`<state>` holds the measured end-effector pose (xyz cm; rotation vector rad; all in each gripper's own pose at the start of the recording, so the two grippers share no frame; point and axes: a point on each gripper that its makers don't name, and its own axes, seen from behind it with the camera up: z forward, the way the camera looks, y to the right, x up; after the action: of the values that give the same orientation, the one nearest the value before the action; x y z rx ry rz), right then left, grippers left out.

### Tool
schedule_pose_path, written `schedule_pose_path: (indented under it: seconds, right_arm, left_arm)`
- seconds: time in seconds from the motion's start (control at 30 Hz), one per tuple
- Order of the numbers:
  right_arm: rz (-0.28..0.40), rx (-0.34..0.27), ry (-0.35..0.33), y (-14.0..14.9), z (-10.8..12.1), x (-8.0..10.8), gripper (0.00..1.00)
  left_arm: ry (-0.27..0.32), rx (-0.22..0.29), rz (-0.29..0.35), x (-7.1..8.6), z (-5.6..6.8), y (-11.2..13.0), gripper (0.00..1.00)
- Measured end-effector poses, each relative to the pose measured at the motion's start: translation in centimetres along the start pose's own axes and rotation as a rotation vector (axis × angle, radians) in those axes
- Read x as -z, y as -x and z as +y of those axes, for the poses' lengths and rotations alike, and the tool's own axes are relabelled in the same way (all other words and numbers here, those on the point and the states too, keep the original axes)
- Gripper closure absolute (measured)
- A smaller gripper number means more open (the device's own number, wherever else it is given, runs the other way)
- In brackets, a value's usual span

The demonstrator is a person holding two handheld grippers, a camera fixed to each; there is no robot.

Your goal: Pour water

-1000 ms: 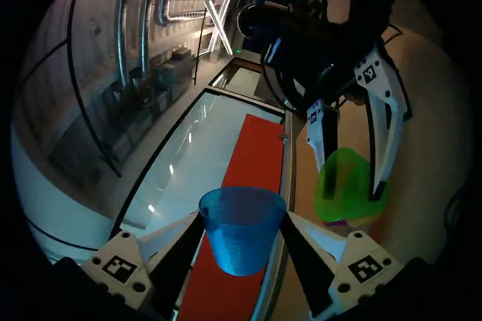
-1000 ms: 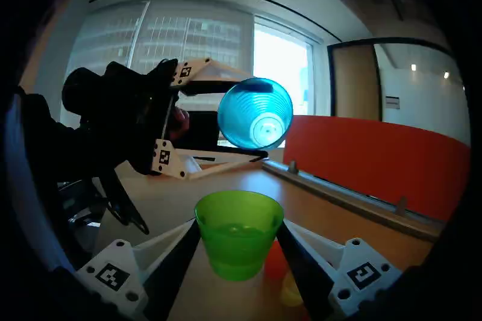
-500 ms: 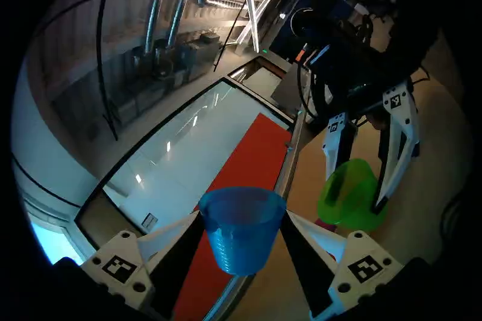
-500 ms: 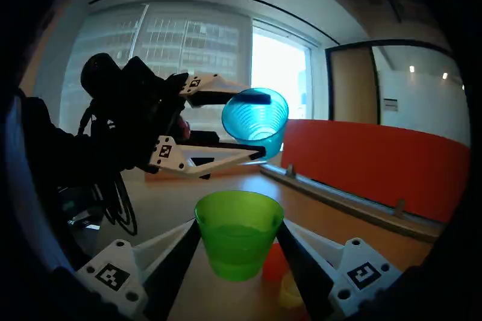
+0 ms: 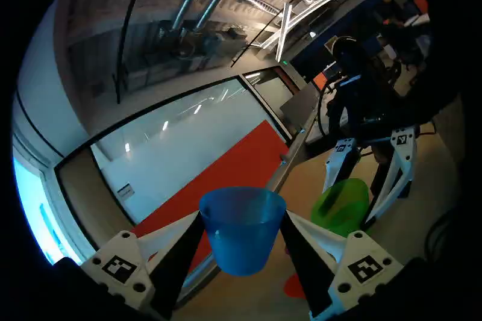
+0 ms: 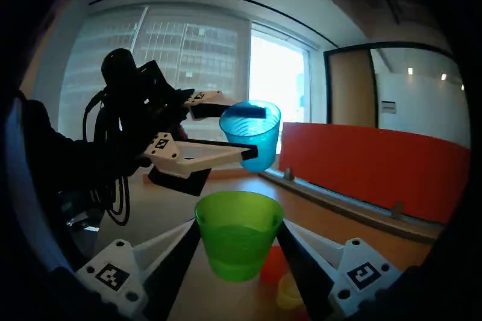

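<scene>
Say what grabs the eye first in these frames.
The blue cup is clamped in the left gripper and held nearly upright in mid-air, up and beyond the green cup. That green cup sits front and centre in the right gripper, with liquid inside. Behind both runs a bright red partition.

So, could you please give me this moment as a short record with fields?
Left gripper: shut on blue cup, raised, near upright
Right gripper: shut on green cup, upright, lower than the blue one
Green cup contents: liquid, partly full
Blue cup contents: cannot tell
Table: red cup and yellow cup behind the green cup
Backdrop: red panel
</scene>
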<state>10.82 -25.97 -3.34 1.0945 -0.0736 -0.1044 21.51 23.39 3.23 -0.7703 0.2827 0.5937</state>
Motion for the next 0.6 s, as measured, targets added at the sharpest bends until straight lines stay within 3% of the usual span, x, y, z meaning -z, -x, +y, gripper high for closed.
schedule_pose_path:
  seconds: [0.23,0.6]
  right_arm:
    - [0.009,0.0,0.002,-0.7,-0.2,-0.1,0.1]
    - [0.017,0.009,0.008,-1.4,-0.1,-0.3,0.11]
  left_arm:
    - [-0.004,0.169,-0.01,0.2,-0.5,0.7,0.15]
    - [-0.007,0.387,-0.024,0.3,-1.2,1.3,0.15]
